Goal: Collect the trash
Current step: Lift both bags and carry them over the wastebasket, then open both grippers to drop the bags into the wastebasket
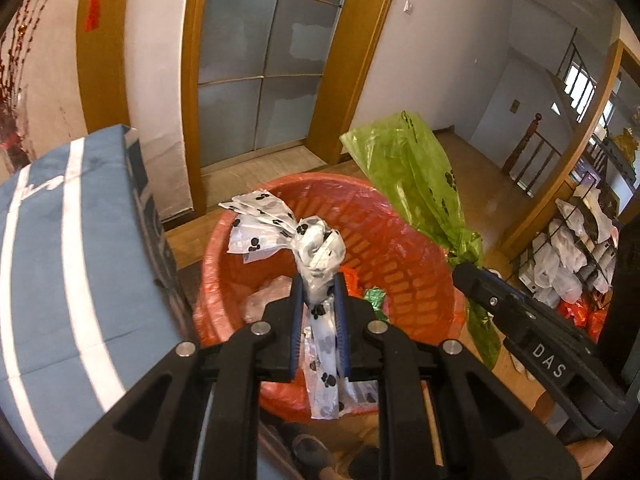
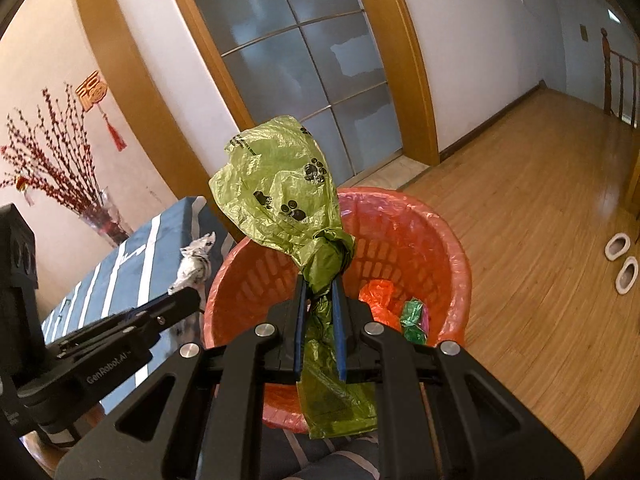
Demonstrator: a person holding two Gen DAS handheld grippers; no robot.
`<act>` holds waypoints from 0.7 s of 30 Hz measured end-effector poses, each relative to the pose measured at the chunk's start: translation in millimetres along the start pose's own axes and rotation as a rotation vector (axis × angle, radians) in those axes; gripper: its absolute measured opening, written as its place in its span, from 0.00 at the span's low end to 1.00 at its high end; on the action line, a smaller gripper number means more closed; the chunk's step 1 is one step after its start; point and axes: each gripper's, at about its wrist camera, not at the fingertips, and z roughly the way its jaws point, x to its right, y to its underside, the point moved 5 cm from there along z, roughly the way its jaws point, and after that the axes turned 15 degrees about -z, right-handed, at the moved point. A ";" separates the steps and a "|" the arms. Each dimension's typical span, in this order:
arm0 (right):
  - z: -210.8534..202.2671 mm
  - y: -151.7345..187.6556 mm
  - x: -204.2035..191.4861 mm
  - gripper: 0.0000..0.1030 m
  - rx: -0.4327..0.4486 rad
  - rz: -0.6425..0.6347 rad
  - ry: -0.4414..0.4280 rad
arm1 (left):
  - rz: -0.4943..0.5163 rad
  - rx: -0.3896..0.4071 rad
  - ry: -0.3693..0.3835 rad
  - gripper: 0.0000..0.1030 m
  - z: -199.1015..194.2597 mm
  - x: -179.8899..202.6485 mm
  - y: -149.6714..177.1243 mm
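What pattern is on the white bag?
Black paw prints on the white bag; clearest in the left wrist view.

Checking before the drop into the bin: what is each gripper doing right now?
Left gripper: shut on the knotted white plastic bag with black paw prints.
Right gripper: shut on the knotted green plastic bag with black paw prints.

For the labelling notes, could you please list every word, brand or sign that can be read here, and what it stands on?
"DAS" – on the right gripper, on its black side, seen from the left wrist.
"GenRobot.AI" – on the left gripper, on its black side, seen from the right wrist.
Gold wall ornament: shaped like a character, not readable.
Green bag, white bag: paw prints; the green bag's small dark print is too blurred.
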 end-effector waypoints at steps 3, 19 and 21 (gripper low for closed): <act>6.2 -0.7 4.0 0.13 -0.004 0.014 -0.010 | -0.002 -0.017 0.004 0.16 12.1 1.9 -0.8; -22.6 4.8 19.0 0.75 0.063 0.021 0.066 | -0.052 0.012 -0.099 0.55 -2.0 -46.8 4.9; -38.0 4.9 12.5 0.85 0.093 -0.011 0.102 | -0.055 0.046 -0.109 0.61 -20.1 -52.3 6.0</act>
